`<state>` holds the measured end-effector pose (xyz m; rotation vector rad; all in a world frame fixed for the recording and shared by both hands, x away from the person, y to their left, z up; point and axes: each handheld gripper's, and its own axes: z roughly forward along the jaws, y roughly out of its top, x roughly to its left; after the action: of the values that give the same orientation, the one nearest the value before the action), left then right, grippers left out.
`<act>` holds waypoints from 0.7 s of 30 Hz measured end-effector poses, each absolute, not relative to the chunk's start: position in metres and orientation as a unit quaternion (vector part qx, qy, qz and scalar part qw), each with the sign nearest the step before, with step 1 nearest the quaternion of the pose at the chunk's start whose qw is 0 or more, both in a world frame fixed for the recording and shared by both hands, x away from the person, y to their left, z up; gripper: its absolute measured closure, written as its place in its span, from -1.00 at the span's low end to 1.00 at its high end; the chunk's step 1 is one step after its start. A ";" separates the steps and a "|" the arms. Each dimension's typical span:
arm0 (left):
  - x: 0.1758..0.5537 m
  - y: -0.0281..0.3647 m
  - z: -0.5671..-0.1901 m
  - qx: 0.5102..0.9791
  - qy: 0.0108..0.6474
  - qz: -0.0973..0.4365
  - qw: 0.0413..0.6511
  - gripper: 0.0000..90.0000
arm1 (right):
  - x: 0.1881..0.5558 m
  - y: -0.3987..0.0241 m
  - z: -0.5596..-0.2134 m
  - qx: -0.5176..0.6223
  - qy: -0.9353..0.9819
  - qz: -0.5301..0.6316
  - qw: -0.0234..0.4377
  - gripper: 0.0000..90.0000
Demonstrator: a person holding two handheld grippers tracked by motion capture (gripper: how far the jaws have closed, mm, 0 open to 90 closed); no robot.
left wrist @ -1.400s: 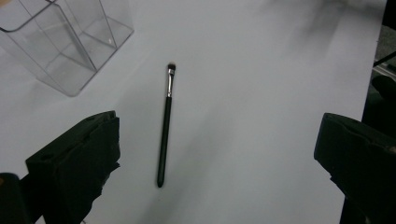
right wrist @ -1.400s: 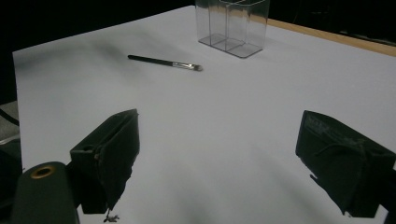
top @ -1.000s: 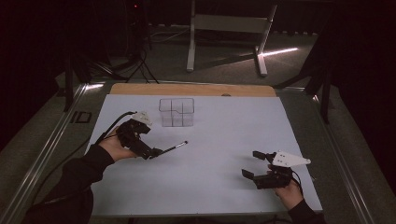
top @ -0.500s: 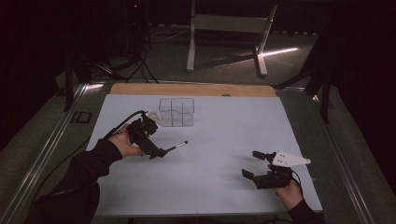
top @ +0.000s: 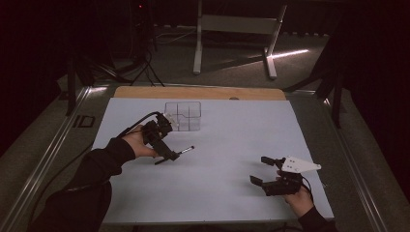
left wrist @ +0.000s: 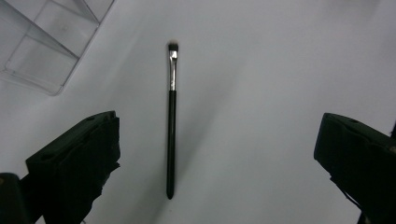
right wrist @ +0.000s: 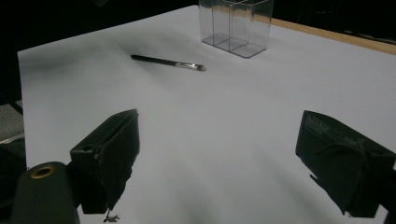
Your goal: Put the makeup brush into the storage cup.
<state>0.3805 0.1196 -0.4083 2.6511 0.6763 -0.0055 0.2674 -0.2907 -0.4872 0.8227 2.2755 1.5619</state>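
A slim black makeup brush (top: 186, 150) with a silver ferrule lies flat on the white table sheet (top: 232, 140). My left gripper (top: 163, 155) hovers over its handle end, open. In the left gripper view the brush (left wrist: 171, 121) lies lengthwise between the wide-apart jaws, nearer the left one, bristles pointing away. A clear plastic organizer (top: 183, 116) with compartments stands just beyond; its corner (left wrist: 42, 42) shows top left. My right gripper (top: 261, 170) rests open near the front right, holding nothing. From the right gripper view the brush (right wrist: 167, 62) and the organizer (right wrist: 236, 25) lie far ahead.
A wooden strip (top: 198, 93) runs along the table's far edge. Metal rails (top: 53, 150) border the left side. A metal stand (top: 234, 29) and cables sit on the dark floor behind. The left gripper's cable (top: 140, 121) loops above the hand.
The left hand and its gripper have moved right and a little farther away, closer over the brush. The brush, the organizer and the right gripper have stayed in place.
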 end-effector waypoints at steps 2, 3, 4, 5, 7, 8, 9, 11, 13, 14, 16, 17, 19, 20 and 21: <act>0.382 0.117 -0.410 0.951 0.240 -0.005 0.196 -0.96 | 0.268 -0.291 -0.487 0.283 0.783 0.538 0.131 -0.70; 0.383 0.116 -0.411 0.952 0.238 -0.008 0.191 -0.96 | 0.268 -0.291 -0.487 0.285 0.782 0.539 0.130 -0.70; 0.383 0.115 -0.412 0.953 0.236 -0.007 0.188 -0.96 | 0.268 -0.291 -0.487 0.286 0.782 0.539 0.129 -0.70; 0.384 0.114 -0.413 0.954 0.235 -0.010 0.185 -0.96 | 0.268 -0.291 -0.487 0.286 0.781 0.540 0.129 -0.70; 0.386 0.112 -0.414 0.955 0.235 -0.010 0.180 -0.96 | 0.268 -0.291 -0.487 0.285 0.782 0.540 0.128 -0.69; 0.387 0.112 -0.415 0.956 0.235 -0.013 0.176 -0.95 | 0.268 -0.291 -0.487 0.284 0.782 0.539 0.128 -0.70; 0.387 0.111 -0.417 0.957 0.235 -0.010 0.172 -0.94 | 0.268 -0.291 -0.487 0.284 0.783 0.539 0.128 -0.70; 0.389 0.110 -0.418 0.957 0.235 -0.013 0.168 -0.91 | 0.268 -0.291 -0.487 0.284 0.783 0.539 0.128 -0.70; 0.391 0.110 -0.421 0.957 0.237 -0.018 0.164 -0.89 | 0.268 -0.291 -0.487 0.284 0.783 0.539 0.129 -0.70; 0.391 0.109 -0.422 0.958 0.236 -0.017 0.162 -0.89 | 0.268 -0.291 -0.487 0.285 0.782 0.539 0.129 -0.69; 0.393 0.109 -0.424 0.958 0.236 -0.023 0.161 -0.84 | 0.268 -0.291 -0.487 0.284 0.782 0.539 0.129 -0.70; 0.394 0.109 -0.425 0.958 0.237 -0.022 0.161 -0.83 | 0.268 -0.291 -0.488 0.284 0.783 0.539 0.129 -0.70; 0.395 0.109 -0.427 0.958 0.236 -0.027 0.161 -0.76 | 0.268 -0.291 -0.488 0.283 0.783 0.538 0.129 -0.70; 0.396 0.109 -0.427 0.958 0.237 -0.028 0.161 -0.75 | 0.268 -0.291 -0.488 0.283 0.784 0.538 0.129 -0.70; 0.397 0.108 -0.428 0.957 0.237 -0.029 0.162 -0.73 | 0.268 -0.291 -0.488 0.282 0.784 0.538 0.129 -0.70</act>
<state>0.3969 0.1084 -0.4285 2.7321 0.6768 -0.0826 0.2676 -0.2905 -0.4876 0.8212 2.2792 1.5643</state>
